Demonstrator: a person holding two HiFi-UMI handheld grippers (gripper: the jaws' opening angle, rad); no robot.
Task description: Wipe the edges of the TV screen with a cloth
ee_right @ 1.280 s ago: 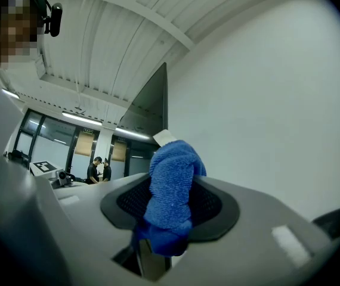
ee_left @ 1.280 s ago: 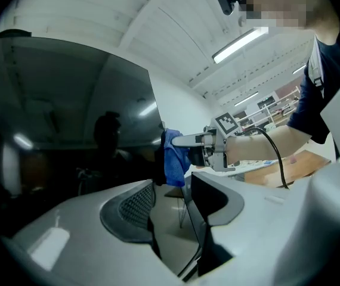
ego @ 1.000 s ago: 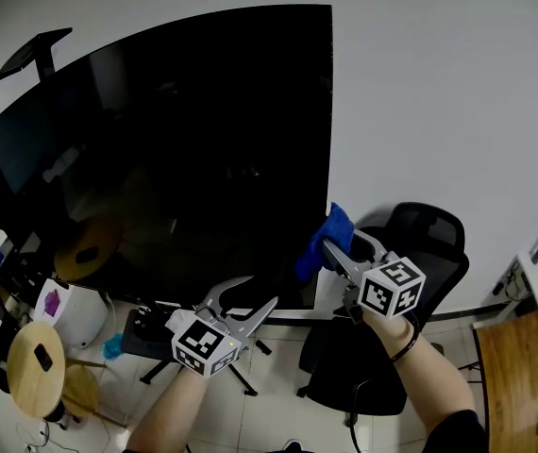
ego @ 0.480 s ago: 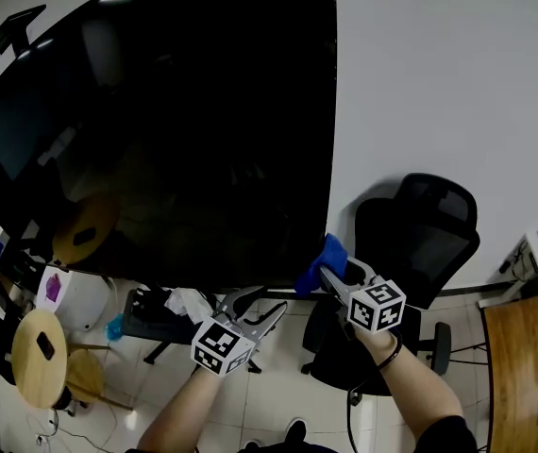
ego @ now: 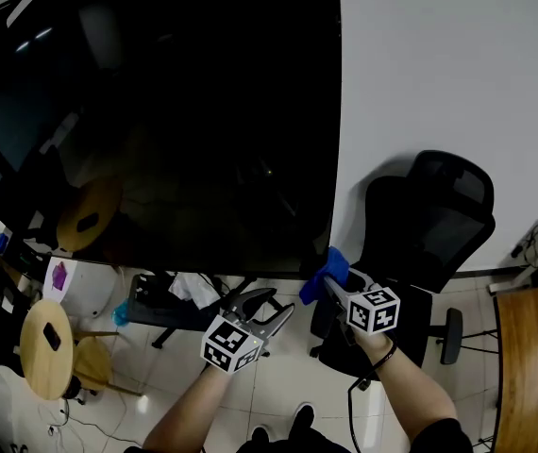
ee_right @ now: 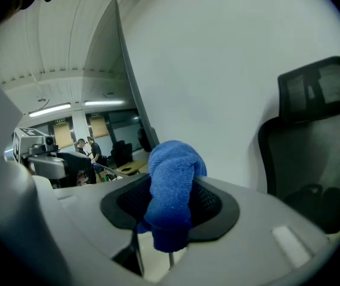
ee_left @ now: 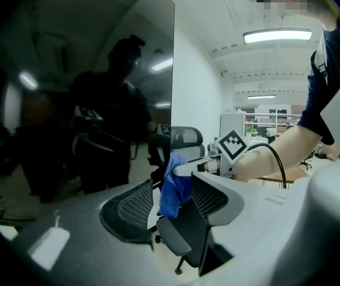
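The big black TV screen (ego: 175, 111) fills the upper left of the head view, and its right edge (ee_right: 128, 82) runs up the right gripper view. My right gripper (ego: 330, 282) is shut on a bunched blue cloth (ego: 323, 274), which sits at the screen's bottom right corner. The cloth (ee_right: 171, 189) bulges out between the jaws. My left gripper (ego: 274, 306) hangs lower left of it, below the screen's bottom edge, open with nothing in it. Through its jaws (ee_left: 170, 213) I see the cloth (ee_left: 173, 186) and the right gripper's marker cube (ee_left: 234, 146) beyond.
A black office chair (ego: 434, 239) stands against the white wall (ego: 439, 64) just right of the TV. Round wooden stools (ego: 47, 347) and clutter lie at the lower left. A wooden desk (ego: 529, 366) is at the right edge. The floor below is tiled.
Both grippers have come down along the TV's right edge, the cloth sliding from above the corner to the bottom right corner. The left gripper dropped alongside, still open.
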